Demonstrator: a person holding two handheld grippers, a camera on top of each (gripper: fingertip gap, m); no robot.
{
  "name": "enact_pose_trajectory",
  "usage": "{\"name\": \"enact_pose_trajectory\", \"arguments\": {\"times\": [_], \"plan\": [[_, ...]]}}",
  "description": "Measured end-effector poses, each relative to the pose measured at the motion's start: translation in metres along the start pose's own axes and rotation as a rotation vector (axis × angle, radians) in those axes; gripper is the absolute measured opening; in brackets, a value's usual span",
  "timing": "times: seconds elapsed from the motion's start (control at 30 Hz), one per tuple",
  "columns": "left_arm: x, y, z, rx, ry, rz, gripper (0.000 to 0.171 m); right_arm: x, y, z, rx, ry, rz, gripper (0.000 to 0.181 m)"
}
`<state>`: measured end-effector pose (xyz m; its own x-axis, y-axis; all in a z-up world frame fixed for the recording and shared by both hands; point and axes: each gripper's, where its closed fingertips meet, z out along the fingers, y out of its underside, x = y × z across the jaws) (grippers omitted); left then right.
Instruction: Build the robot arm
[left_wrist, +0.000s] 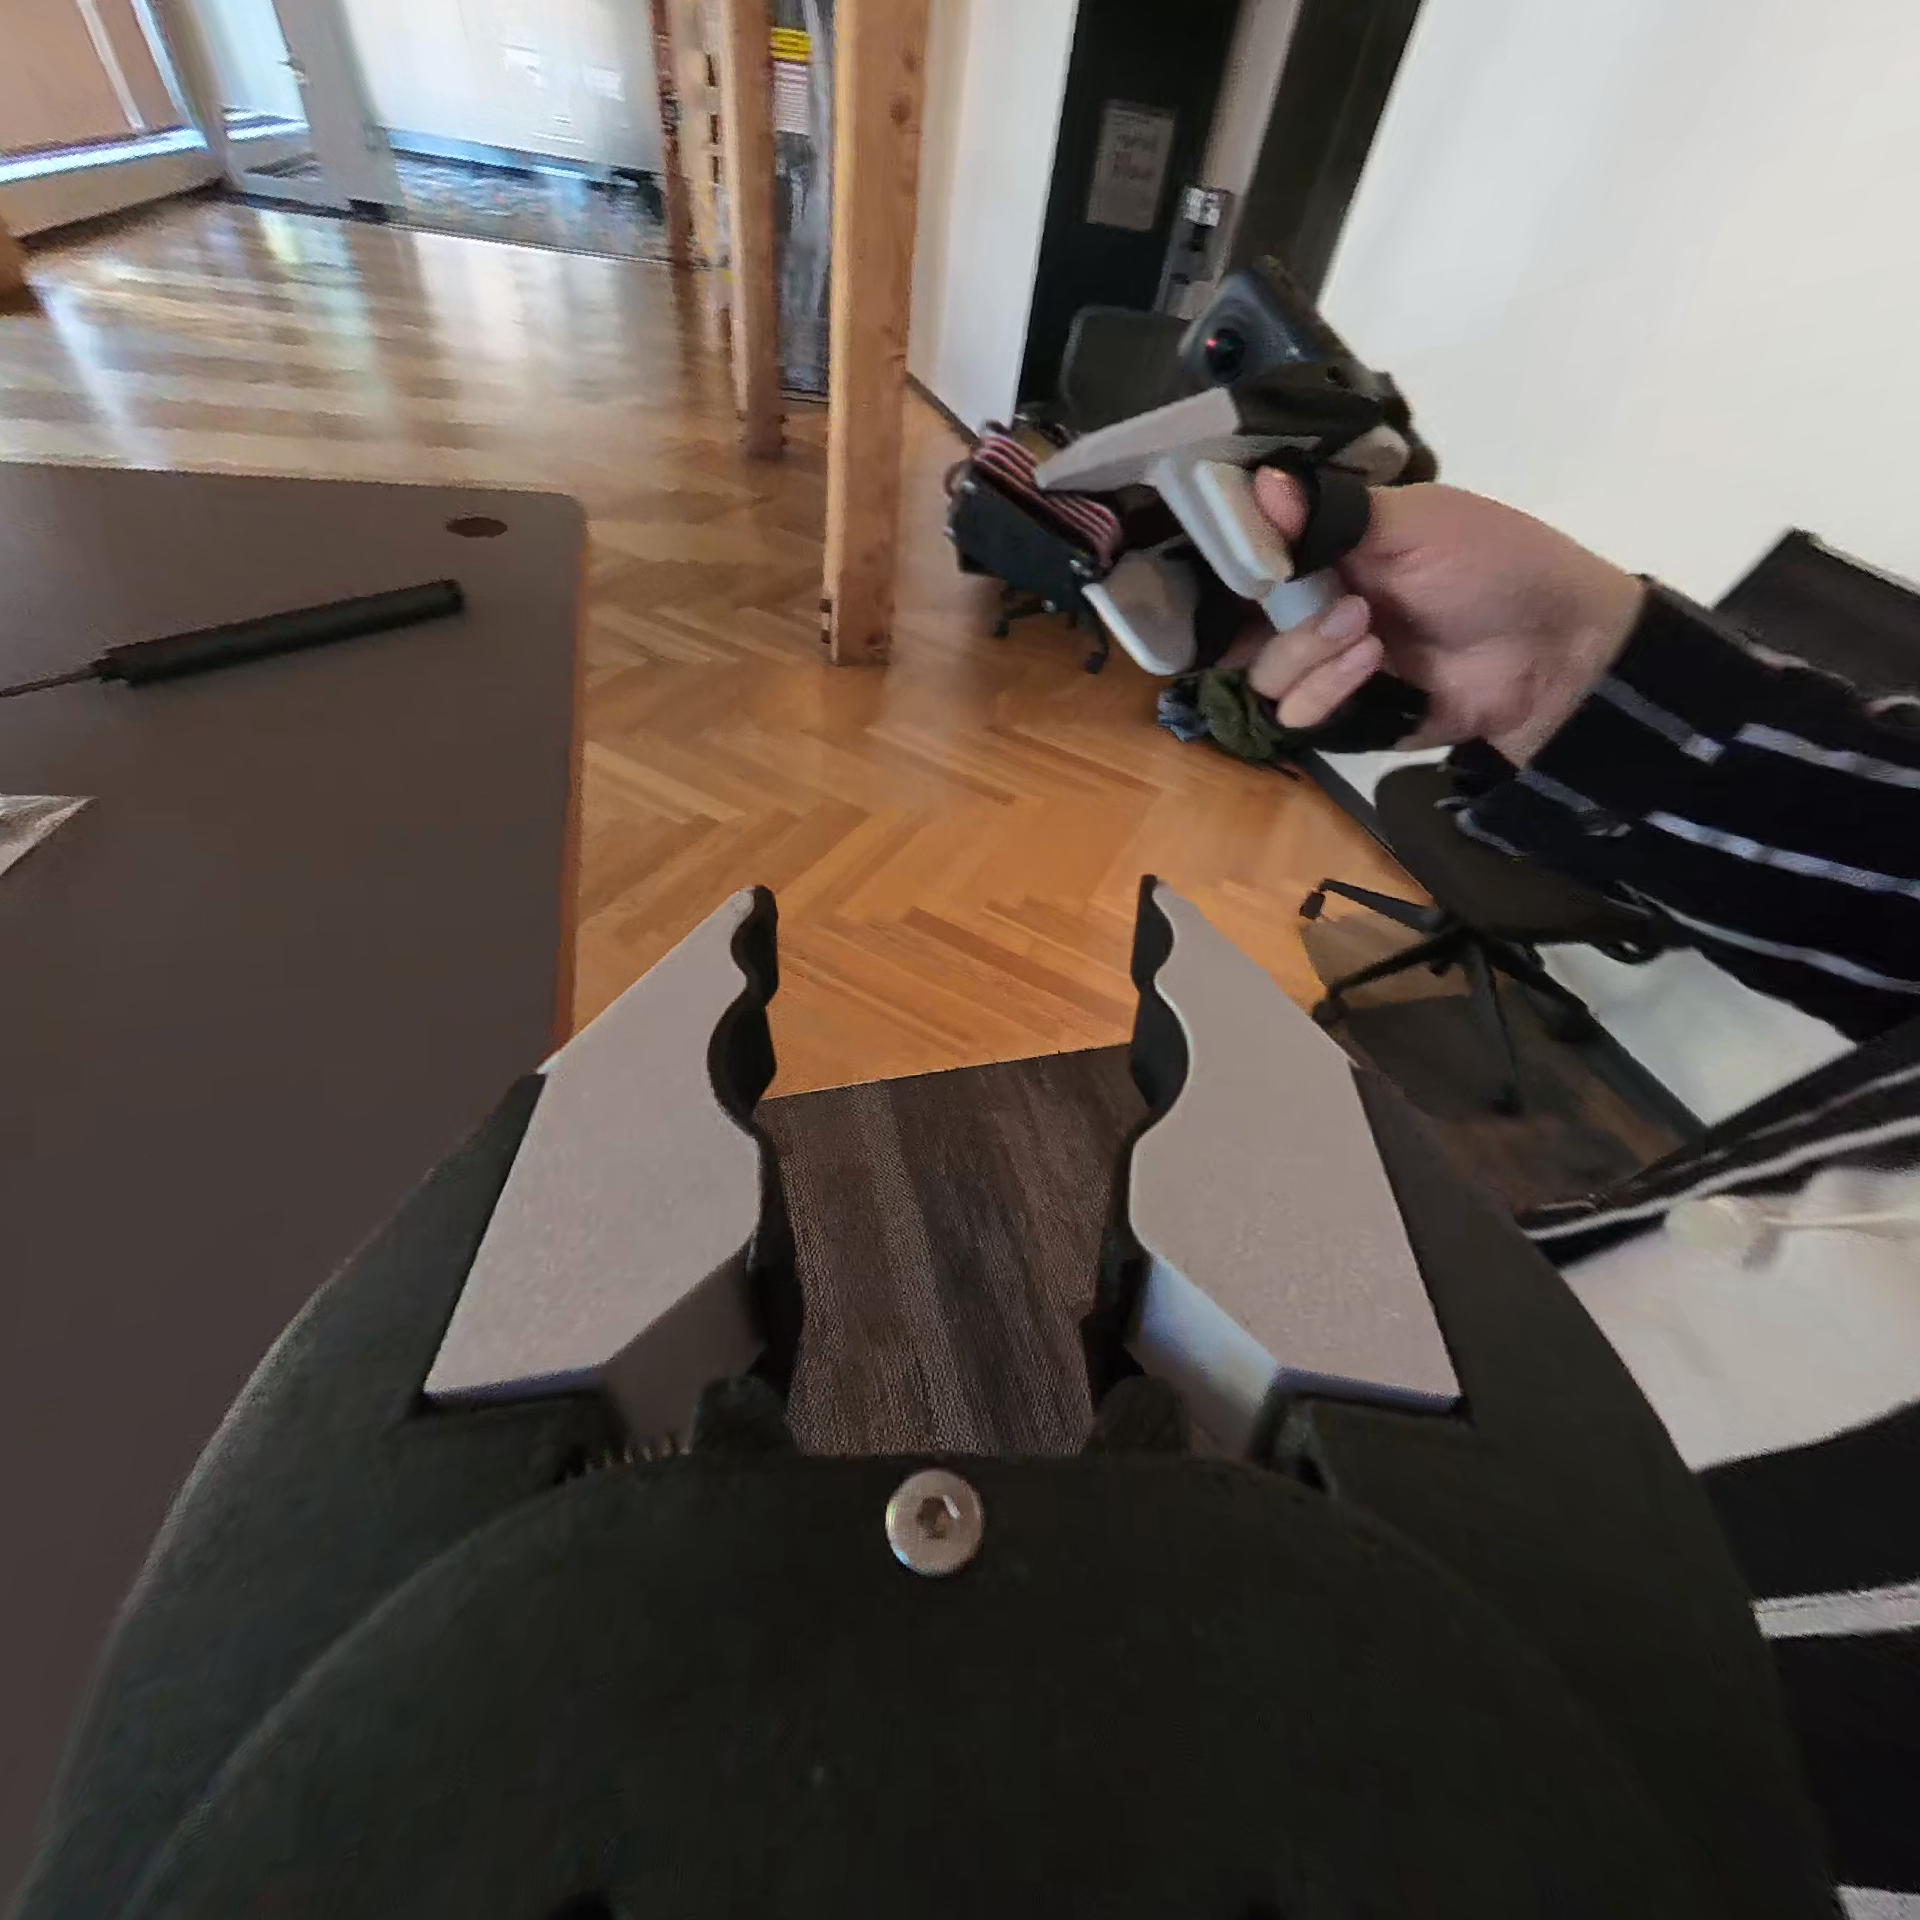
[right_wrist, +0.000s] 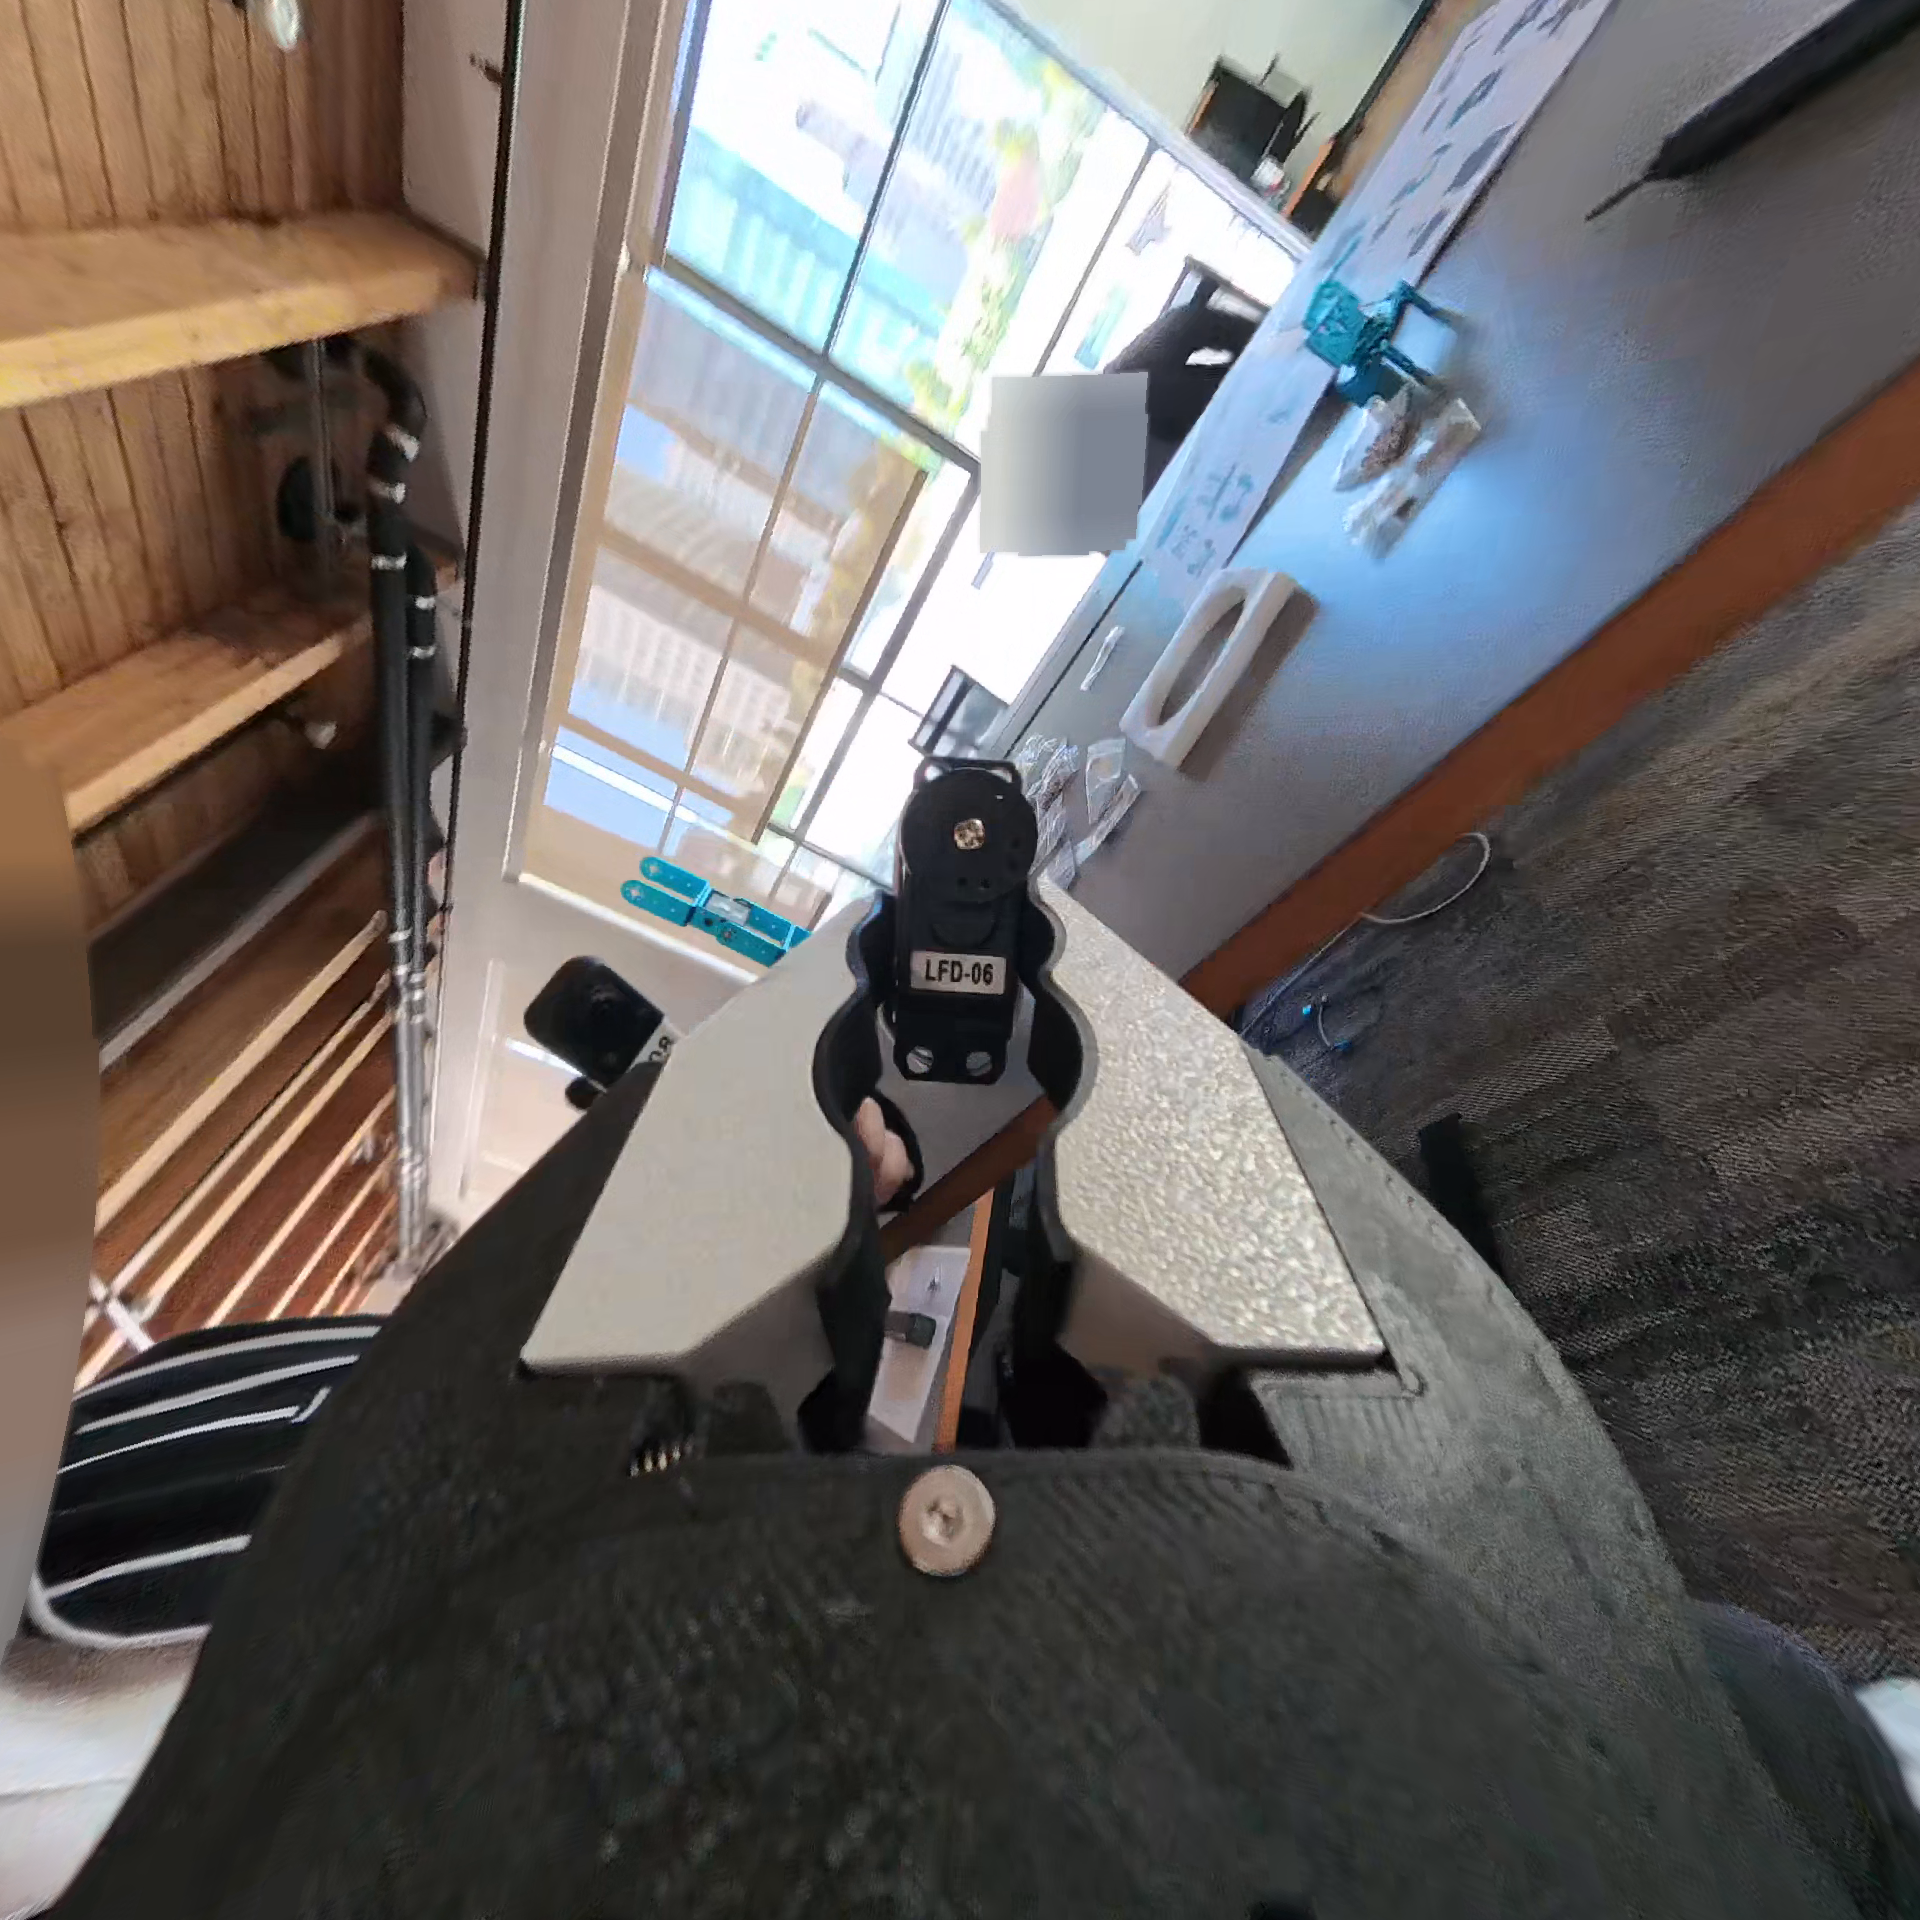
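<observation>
My left gripper (left_wrist: 956, 904) is open and empty; it hangs over the floor just right of the dark table (left_wrist: 260, 935). My right gripper (right_wrist: 956, 914) is shut on a small black servo motor (right_wrist: 956, 862) with a white label, which stands up between the fingertips. In the left wrist view a hand (left_wrist: 1455, 613) holds the right gripper (left_wrist: 1081, 566) in the air at upper right, with the black servo (left_wrist: 1013, 540) in it. A teal metal bracket (right_wrist: 717, 914) shows just left of the servo; I cannot tell what it rests on.
A black screwdriver (left_wrist: 281, 629) lies on the table. The right wrist view is tilted: the table (right_wrist: 1558, 468) bears a teal assembly (right_wrist: 1361, 332), a white tray (right_wrist: 1210, 665), small bags (right_wrist: 1403, 447) and paper sheets. A wooden post (left_wrist: 868, 364) and an office chair (left_wrist: 1475, 914) stand on the floor. One gripper's finger ends stand about 15 cm off the other's.
</observation>
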<state>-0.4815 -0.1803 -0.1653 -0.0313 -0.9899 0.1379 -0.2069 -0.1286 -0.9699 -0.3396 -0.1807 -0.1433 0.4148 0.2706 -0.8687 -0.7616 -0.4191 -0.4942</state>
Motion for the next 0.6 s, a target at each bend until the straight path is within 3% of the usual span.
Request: {"name": "enact_pose_trajectory", "arguments": {"times": [0.17, 0.27, 0.4, 0.53, 0.6], "plan": [[-0.07, 0.011, 0.021, -0.012, -0.13, -0.066, 0.058, 0.056, -0.063, 0.077, -0.174, -0.008, -0.178, 0.023], [-0.12, 0.001, 0.03, 0.016, -0.192, -0.071, 0.047, 0.091, -0.11, 0.121, -0.232, 0.049, -0.318, 0.023], [-0.171, -0.024, 0.053, 0.038, -0.217, -0.119, 0.04, 0.114, -0.159, 0.172, -0.381, 0.011, -0.492, 0.023], [-0.196, -0.04, 0.079, 0.035, -0.267, -0.111, 0.027, 0.114, -0.192, 0.206, -0.576, -0.229, -0.384, 0.023], [-0.21, -0.038, 0.093, 0.018, -0.314, -0.094, 0.003, 0.106, -0.211, 0.215, -0.678, -0.412, -0.208, 0.023]]}}
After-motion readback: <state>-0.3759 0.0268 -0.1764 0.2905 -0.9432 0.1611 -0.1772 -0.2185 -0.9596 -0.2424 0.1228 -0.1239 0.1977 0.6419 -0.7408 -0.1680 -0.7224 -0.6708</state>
